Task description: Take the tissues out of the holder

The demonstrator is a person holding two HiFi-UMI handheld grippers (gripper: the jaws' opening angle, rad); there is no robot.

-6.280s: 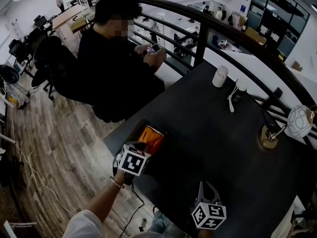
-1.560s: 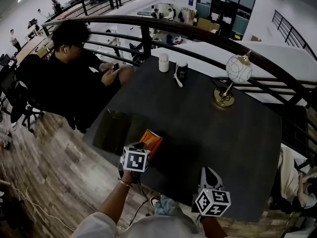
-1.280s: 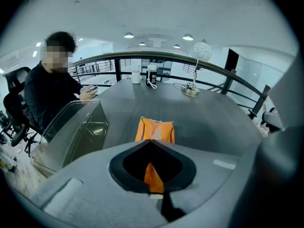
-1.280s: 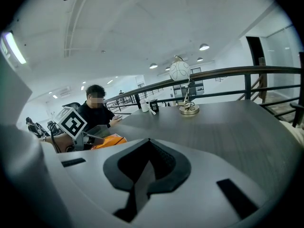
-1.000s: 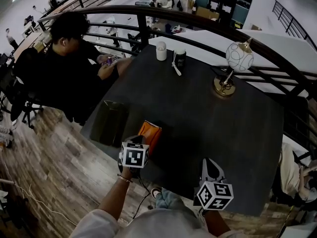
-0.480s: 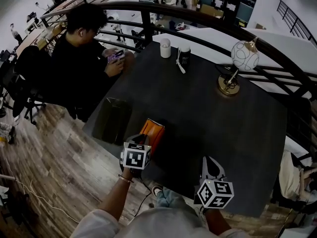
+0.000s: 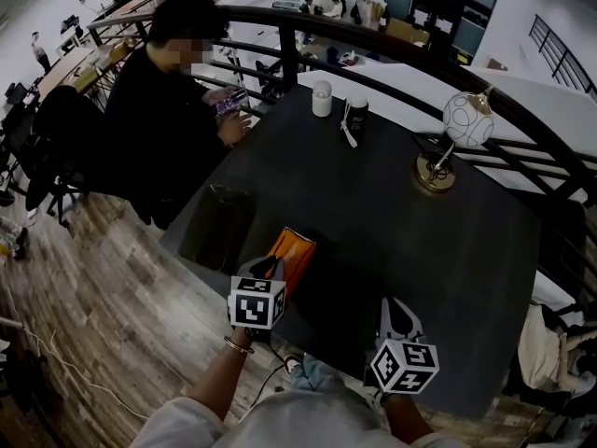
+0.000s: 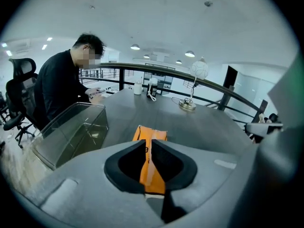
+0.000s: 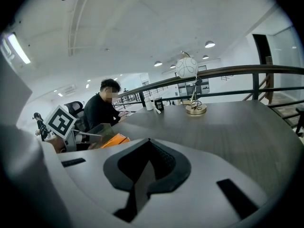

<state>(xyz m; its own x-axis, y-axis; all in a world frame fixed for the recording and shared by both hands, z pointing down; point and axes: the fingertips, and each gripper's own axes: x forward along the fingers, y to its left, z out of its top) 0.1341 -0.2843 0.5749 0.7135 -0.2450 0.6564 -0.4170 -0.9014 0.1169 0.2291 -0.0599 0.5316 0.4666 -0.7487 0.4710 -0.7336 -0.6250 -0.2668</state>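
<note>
I saw one dark bench (image 7: 392, 222) with one clear holder (image 7: 217, 227) at its left edge. The one orange tissue pack (image 7: 292, 253), earlier inside the holder, lay just beside it. Of my two, the left hand-held gripper (image 8: 147, 148) pinched the pack's near end, and the right hand-held gripper (image 9: 148, 140) was closed on nothing.

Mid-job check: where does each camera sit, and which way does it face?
Head view: on the person's head, steeply down at the table; left forearm, left gripper, right gripper show.
Left gripper view: on that gripper, along shut jaws pinching the orange tissue pack; clear holder at left.
Right gripper view: on that gripper, across the table; empty shut jaws.
Shared: both gripper views catch the globe lamp.
</note>
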